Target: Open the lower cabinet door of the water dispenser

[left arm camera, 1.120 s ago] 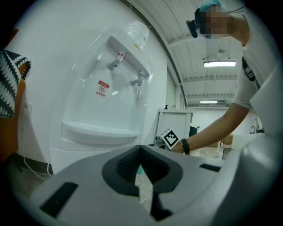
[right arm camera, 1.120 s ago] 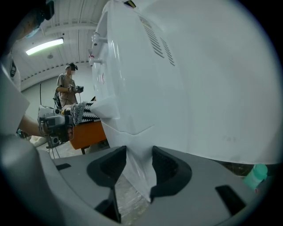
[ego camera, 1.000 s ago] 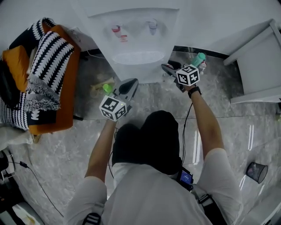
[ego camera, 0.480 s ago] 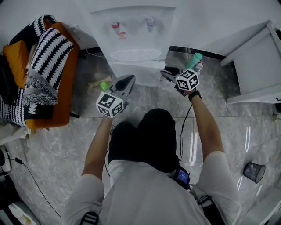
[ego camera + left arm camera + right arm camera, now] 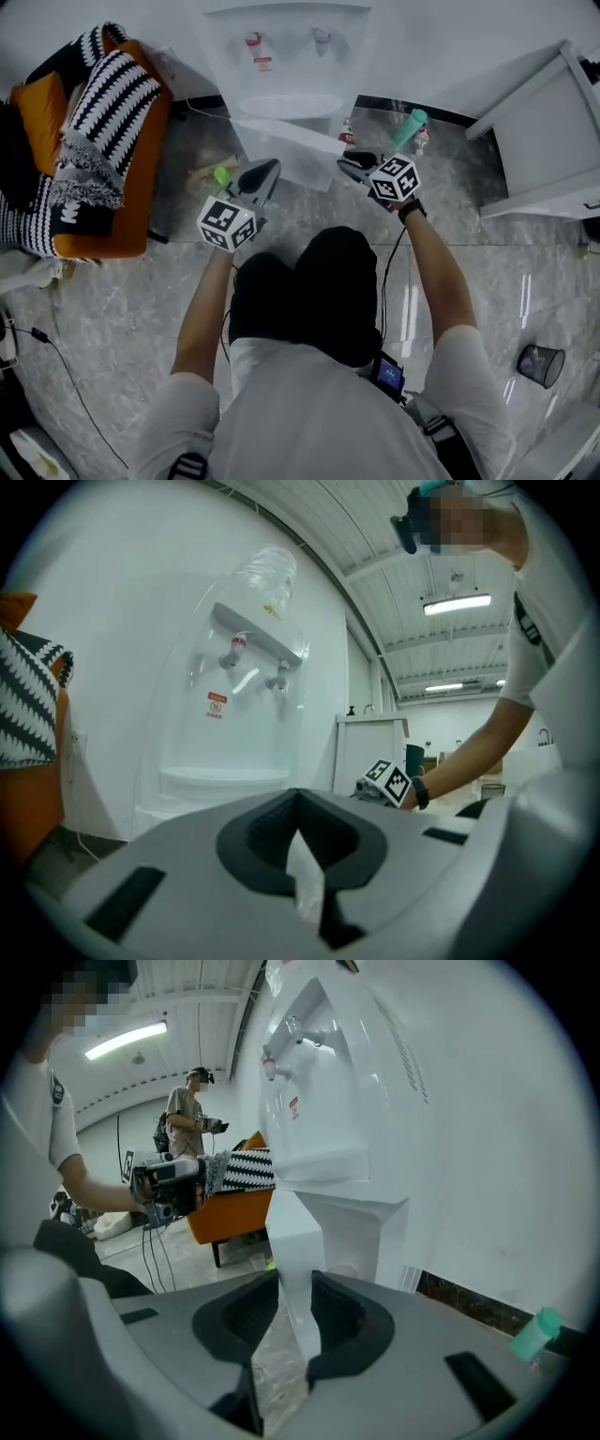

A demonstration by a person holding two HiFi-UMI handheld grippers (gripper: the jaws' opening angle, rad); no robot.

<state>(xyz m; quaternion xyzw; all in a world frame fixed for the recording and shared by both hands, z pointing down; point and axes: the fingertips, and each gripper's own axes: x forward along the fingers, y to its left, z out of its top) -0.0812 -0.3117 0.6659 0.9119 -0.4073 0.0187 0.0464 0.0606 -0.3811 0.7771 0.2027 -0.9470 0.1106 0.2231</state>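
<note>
The dispenser (image 5: 281,56) stands at the top middle of the head view, white, with two taps. Its low door (image 5: 286,148) sticks out from the front toward the person, partly open. The right gripper (image 5: 349,161) is at the door's right edge, just right of the middle of the frame. In the right gripper view the thin white edge of the door stands straight up between the two black pads, and both pads press on it. These jaws have just been closing, and now they pinch the door. The left gripper (image 5: 265,169) is a little left of the middle, near the door but not touching it. In the left gripper view its jaws are squeezed together with nothing in them, and it points at the front of the dispenser. An orange chair (image 5: 141,187) with a black and white striped blanket (image 5: 98,112) is at the upper left. A green bottle (image 5: 411,125) stands on the floor at the upper right, beside the dispenser. A white cabinet (image 5: 553,141) is at the far right. A dark cup (image 5: 542,364) is at the lower right.
</note>
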